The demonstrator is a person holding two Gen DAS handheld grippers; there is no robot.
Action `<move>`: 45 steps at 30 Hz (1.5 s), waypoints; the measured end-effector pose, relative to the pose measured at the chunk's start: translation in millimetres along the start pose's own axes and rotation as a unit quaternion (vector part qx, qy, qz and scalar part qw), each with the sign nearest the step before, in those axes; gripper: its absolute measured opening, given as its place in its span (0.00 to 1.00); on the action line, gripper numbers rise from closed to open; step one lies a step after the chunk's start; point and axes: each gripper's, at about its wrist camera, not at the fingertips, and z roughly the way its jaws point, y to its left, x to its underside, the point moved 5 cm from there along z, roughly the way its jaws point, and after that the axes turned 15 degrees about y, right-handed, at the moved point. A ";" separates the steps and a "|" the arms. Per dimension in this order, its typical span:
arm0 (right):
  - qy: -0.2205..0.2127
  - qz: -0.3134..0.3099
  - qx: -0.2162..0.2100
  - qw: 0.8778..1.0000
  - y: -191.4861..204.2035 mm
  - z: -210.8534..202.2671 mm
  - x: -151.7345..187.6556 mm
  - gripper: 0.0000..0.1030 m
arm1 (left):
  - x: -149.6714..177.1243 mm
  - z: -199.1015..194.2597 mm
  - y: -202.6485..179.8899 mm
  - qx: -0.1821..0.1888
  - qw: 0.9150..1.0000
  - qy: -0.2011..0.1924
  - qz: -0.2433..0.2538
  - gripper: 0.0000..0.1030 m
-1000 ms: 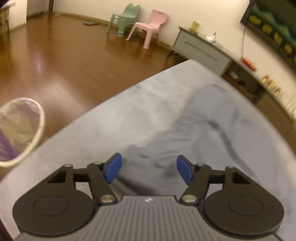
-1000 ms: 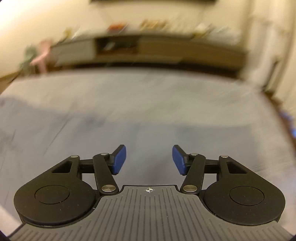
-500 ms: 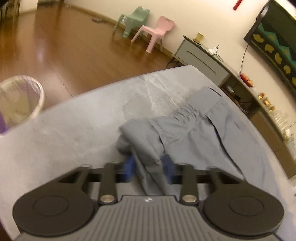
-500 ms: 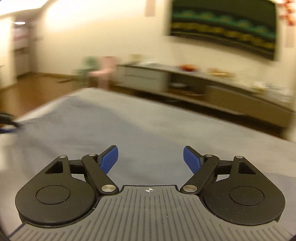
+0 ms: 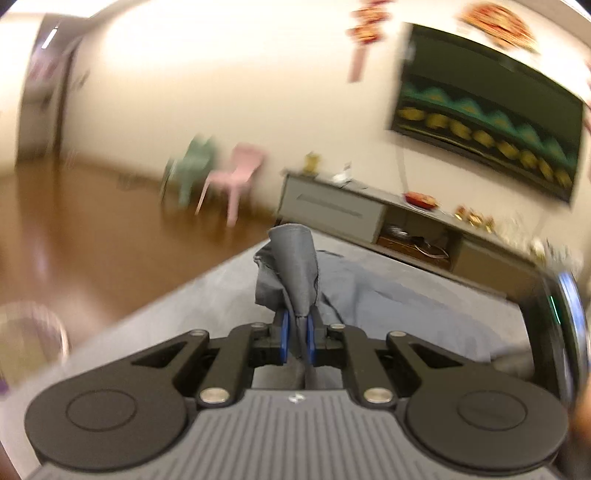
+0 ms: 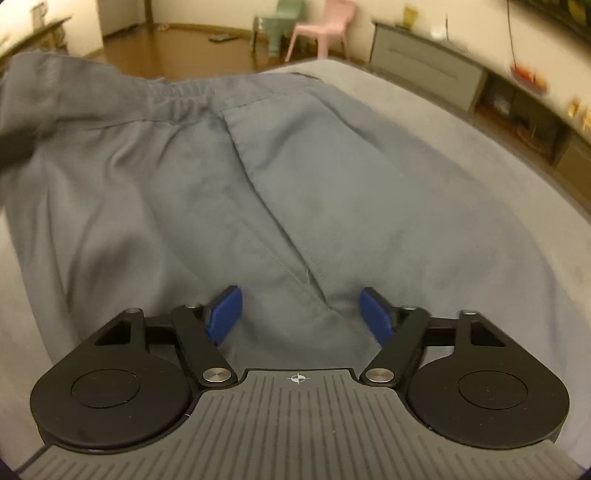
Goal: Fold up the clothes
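Since a second ago the left gripper (image 5: pixel 295 334) is pinching and lifting a corner of the grey trousers (image 6: pixel 229 192), which are lying spread on the desk (image 6: pixel 498 155), while the right gripper (image 6: pixel 301 314) is hovering spread over the crotch seam at 6 o'clock, probably needing to close there before folding over.

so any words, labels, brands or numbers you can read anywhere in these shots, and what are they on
None can be read.
Red wall hangings: too blurred to tell if they carry characters.
Right gripper body: only a crosshair mark, no text.
Left gripper body: a small pale mark, unreadable.
Grey trousers: no label shows.
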 end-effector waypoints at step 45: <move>-0.109 -0.073 0.053 0.990 -78.3 68.9 -67.3 0.90 | 113.6 -14.9 -234.1 0.175 0.864 -0.050 0.470 0.10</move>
